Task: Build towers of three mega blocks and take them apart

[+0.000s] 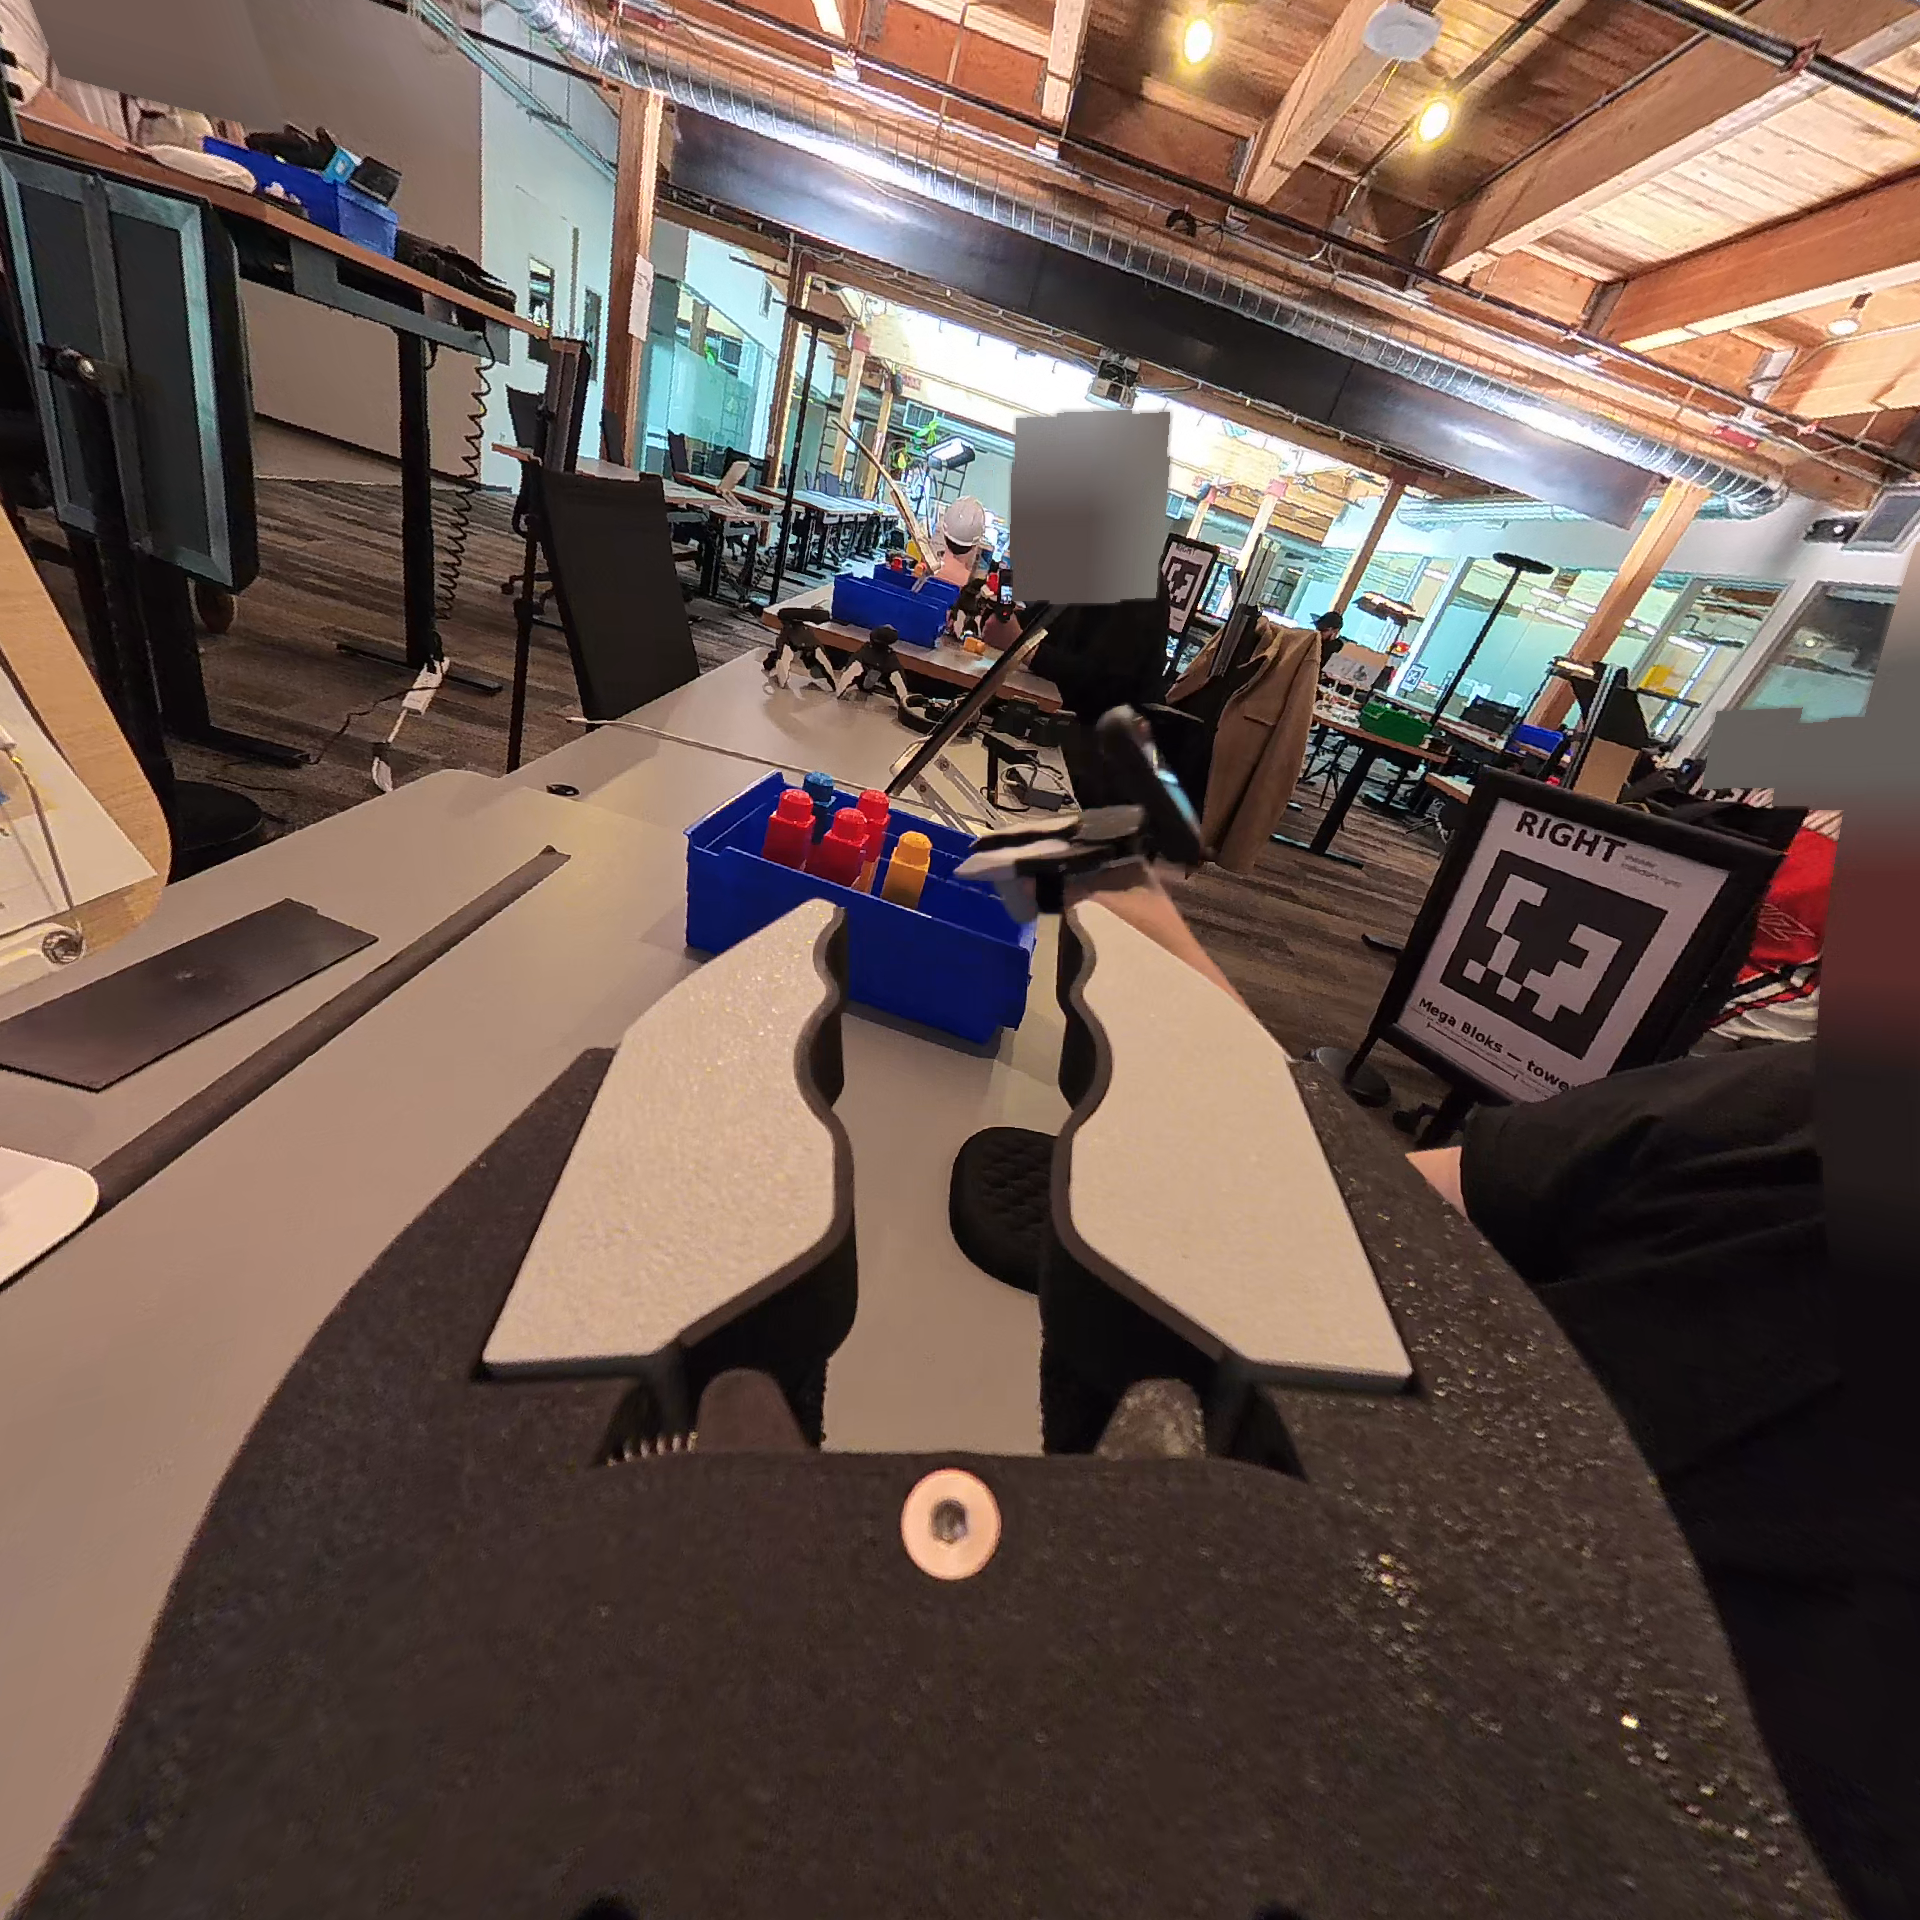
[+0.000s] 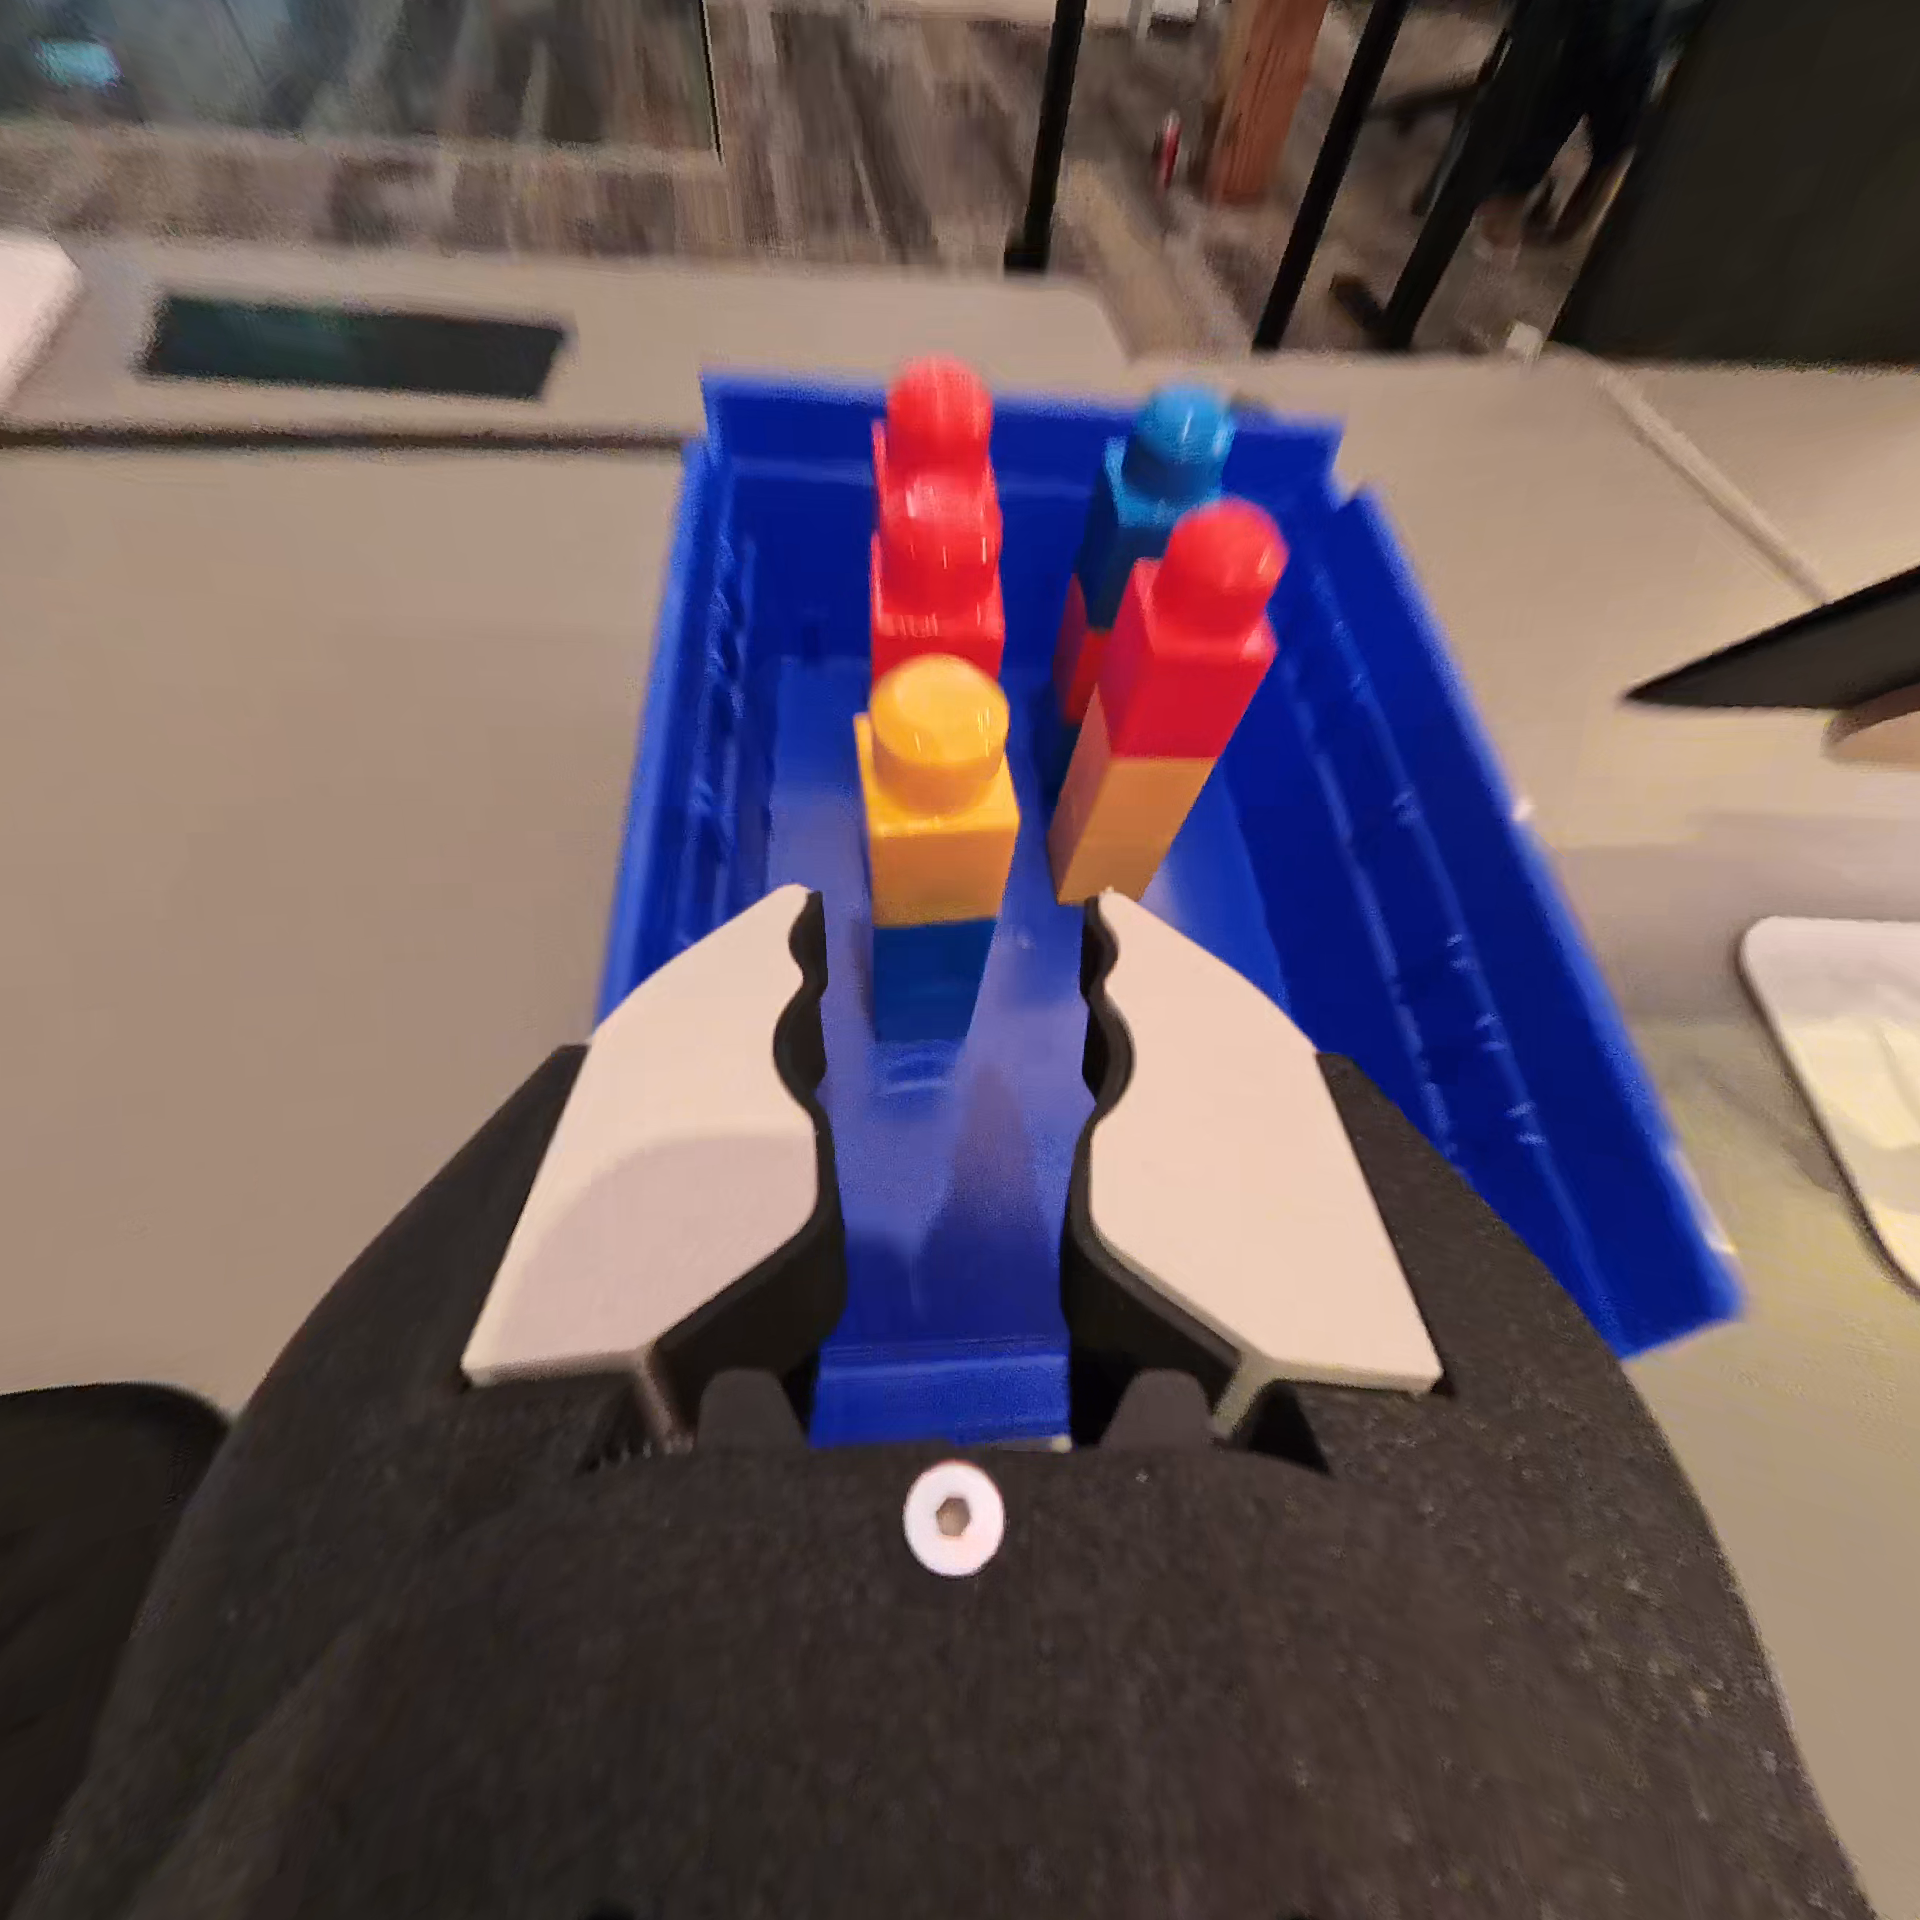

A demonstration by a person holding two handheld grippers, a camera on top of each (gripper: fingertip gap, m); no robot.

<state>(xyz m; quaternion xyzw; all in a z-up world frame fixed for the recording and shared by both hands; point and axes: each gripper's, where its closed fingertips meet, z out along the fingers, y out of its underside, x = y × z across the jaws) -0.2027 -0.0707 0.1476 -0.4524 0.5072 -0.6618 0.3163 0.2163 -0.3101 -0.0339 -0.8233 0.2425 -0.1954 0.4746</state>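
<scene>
- As far as can be judged from how things lie, appears to sit between building and taking apart: several mega-block stacks [image 2: 935, 582] already assembled, standing inside the blue bin [image 2: 1455, 935]; none out on the grey table [image 1: 312, 1299].
- Cannot confirm three blocks per stack: lower layers hidden or blurred.
- Still to do, by judgement: lift a stack out and pull it apart, or finish any short stack.
- Right gripper [image 2: 951, 909]: jaws spread, holding nothing, poised over the near end of the bin just short of the yellow-topped stack [image 2: 935, 831].
- Left gripper [image 1: 951, 925]: jaws spread, empty, above the table and apart from the bin.
- Right wrist view only: shows the bin interior, namely yellow over blue in the nearest stack, a red-over-orange stack [image 2: 1164, 707] tilted toward the right wall, a blue-topped stack and red tops behind. Blurred throughout.
- Left wrist view only: shows the bin whole from the side, on the table, with only block tops clear of its wall; also the right gripper above the bin's far end, and a framed placard [image 1: 1558, 935] standing beyond the table edge.
</scene>
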